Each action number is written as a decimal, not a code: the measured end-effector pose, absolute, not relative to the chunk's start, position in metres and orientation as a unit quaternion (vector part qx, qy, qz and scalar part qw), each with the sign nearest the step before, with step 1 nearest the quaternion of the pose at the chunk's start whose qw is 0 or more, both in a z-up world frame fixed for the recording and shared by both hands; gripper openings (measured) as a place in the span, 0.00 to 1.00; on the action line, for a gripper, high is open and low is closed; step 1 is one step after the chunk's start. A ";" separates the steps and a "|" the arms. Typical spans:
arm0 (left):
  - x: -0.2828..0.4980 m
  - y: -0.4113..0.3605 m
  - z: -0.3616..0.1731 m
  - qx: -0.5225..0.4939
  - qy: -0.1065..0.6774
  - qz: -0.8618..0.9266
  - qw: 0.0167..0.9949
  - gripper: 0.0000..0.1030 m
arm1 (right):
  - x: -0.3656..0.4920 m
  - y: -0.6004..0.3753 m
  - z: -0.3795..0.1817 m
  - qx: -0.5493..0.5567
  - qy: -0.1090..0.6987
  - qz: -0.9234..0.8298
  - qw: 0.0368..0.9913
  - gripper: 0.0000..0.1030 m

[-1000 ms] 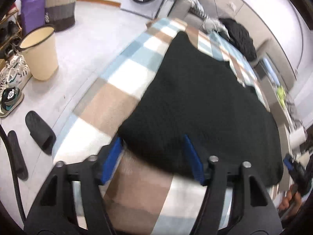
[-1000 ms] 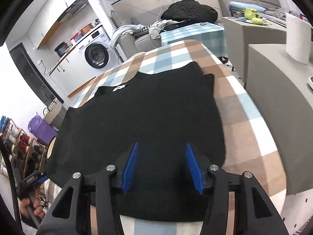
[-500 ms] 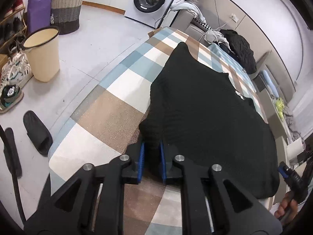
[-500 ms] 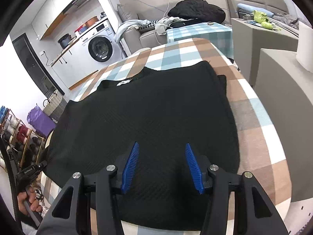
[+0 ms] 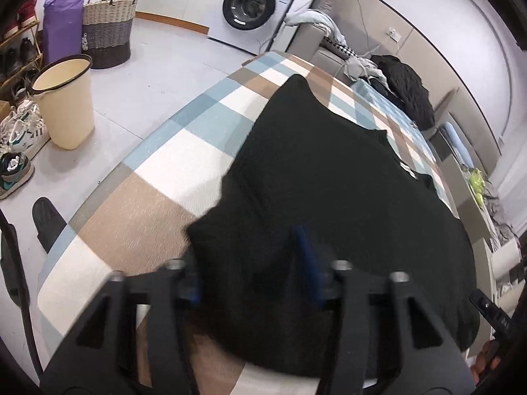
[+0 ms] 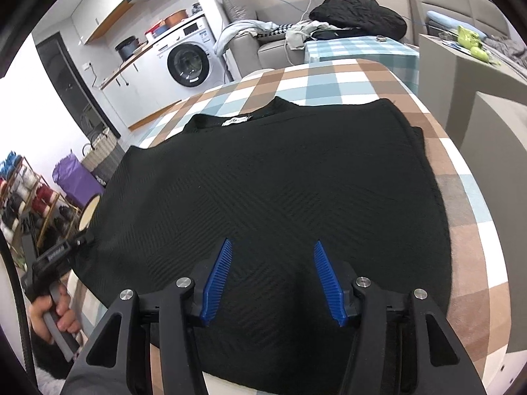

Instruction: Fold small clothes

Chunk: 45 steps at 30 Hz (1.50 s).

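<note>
A black knitted top (image 6: 270,177) lies spread flat on the checked tablecloth (image 6: 467,204), with its collar and white label at the far side. It also shows in the left wrist view (image 5: 329,191). My left gripper (image 5: 253,263) is open, its blue pads apart over the garment's near left corner; the left pad is partly hidden by cloth. My right gripper (image 6: 273,276) is open and empty, just above the garment's near hem. The left gripper also shows at the left edge of the right wrist view (image 6: 62,253).
The checked table (image 5: 158,197) has its left edge near a cream bucket (image 5: 64,102), slippers and shoes on the floor. A washing machine (image 5: 253,3), a woven basket (image 5: 105,29) and a sofa with clothes stand beyond. Grey cabinets (image 6: 487,98) flank the table's right side.
My left gripper shut on the garment's left corner half a second ago and now stands open again over it. The right gripper stayed open and drew back slightly.
</note>
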State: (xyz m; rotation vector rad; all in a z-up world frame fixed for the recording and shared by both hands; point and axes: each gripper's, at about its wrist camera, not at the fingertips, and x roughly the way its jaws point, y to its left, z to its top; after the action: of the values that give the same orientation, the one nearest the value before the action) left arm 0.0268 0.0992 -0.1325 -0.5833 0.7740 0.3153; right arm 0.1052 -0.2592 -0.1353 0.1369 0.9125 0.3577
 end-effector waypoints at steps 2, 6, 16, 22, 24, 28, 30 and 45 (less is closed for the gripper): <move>0.031 0.098 -0.132 -0.277 0.369 0.147 0.875 0.13 | 0.107 -0.253 -0.137 0.057 0.439 0.177 0.879 0.52; 0.027 0.091 -0.113 -0.259 0.347 0.138 0.891 0.11 | 0.108 -0.243 -0.139 0.046 0.446 0.186 0.874 0.52; 0.064 0.020 -0.048 -0.115 0.304 0.046 0.945 0.09 | 0.108 -0.250 -0.141 0.057 0.447 0.175 0.875 0.54; 0.097 -0.087 -0.029 -0.037 0.307 -0.157 0.938 0.07 | 0.099 -0.277 -0.132 0.078 0.436 0.140 0.886 0.55; 0.105 -0.114 -0.037 -0.041 0.340 -0.225 0.912 0.09 | 0.097 -0.289 -0.130 0.086 0.433 0.121 0.889 0.56; 0.111 -0.140 -0.068 -0.045 0.417 -0.315 0.851 0.26 | 0.094 -0.312 -0.128 0.105 0.435 0.091 0.890 0.56; 0.107 -0.136 -0.072 -0.047 0.422 -0.311 0.850 0.41 | 0.094 -0.319 -0.127 0.121 0.434 0.093 0.888 0.56; 0.097 0.019 -0.085 -0.185 0.404 -0.120 0.888 0.66 | 0.129 -0.229 -0.157 0.145 0.498 0.282 0.807 0.47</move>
State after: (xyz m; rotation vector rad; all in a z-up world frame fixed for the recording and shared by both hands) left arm 0.0968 0.0190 -0.0846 -0.3849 0.8401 -0.2501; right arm 0.1289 -0.2291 -0.1566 0.3092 1.0648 0.6037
